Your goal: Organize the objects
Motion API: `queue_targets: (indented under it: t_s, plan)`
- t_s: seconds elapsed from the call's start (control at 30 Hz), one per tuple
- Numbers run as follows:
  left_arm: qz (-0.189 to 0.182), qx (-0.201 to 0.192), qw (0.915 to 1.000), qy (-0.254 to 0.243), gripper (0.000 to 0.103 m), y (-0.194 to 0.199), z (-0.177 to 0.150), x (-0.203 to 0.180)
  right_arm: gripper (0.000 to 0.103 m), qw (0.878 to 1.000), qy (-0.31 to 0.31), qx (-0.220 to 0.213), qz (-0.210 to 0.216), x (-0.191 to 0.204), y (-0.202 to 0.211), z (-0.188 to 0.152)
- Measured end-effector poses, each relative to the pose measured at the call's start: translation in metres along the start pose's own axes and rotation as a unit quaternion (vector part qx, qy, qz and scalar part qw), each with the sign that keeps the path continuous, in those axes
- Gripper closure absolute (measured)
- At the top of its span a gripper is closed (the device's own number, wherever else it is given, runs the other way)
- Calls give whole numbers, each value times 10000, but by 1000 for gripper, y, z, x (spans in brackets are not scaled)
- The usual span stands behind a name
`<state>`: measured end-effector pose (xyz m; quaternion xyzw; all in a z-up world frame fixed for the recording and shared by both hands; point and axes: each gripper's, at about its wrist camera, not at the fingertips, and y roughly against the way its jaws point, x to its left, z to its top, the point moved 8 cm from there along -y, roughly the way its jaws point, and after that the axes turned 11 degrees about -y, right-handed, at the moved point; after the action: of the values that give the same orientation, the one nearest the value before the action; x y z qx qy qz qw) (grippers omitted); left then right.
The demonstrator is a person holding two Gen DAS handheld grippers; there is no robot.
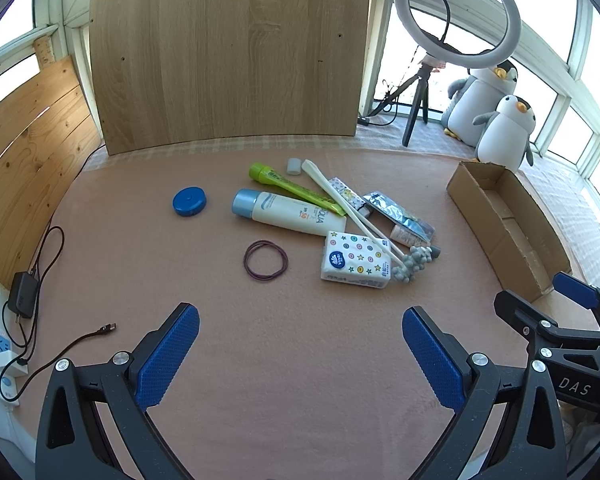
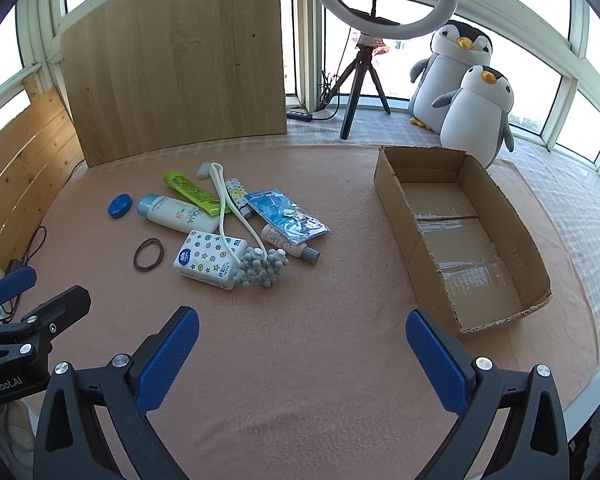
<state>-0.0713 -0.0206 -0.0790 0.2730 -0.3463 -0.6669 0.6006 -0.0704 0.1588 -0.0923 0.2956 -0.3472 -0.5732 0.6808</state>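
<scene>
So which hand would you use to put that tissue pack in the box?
Probably the right hand-held gripper: open, empty, with the cardboard box on its side and the tissue pack just ahead.

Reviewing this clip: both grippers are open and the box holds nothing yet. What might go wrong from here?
1. The white massager lies across the tissue pack and tubes; lifting either may drag its neighbours.
2. The hair ties lie flat on the mat, so the open left gripper may slip off them.
3. The cardboard box looks light; a bump could shift it.
</scene>
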Motion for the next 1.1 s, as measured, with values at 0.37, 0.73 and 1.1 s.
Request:
queue_targets:
  t_s: [0.37,0.73,1.1]
  plan:
    - [-54,55,9999,-65,0,-7,0,-3,0,10000,-30,41,3,-4,-3,0]
    - [-16,151,9998,-150,0,-26,10,-7,0,9999,-87,129,-38,-10,-9,0]
    - [-239,301,9992,-96,1,-67,33,-7,0,9994,-192,218,-203,-25,-12,-5]
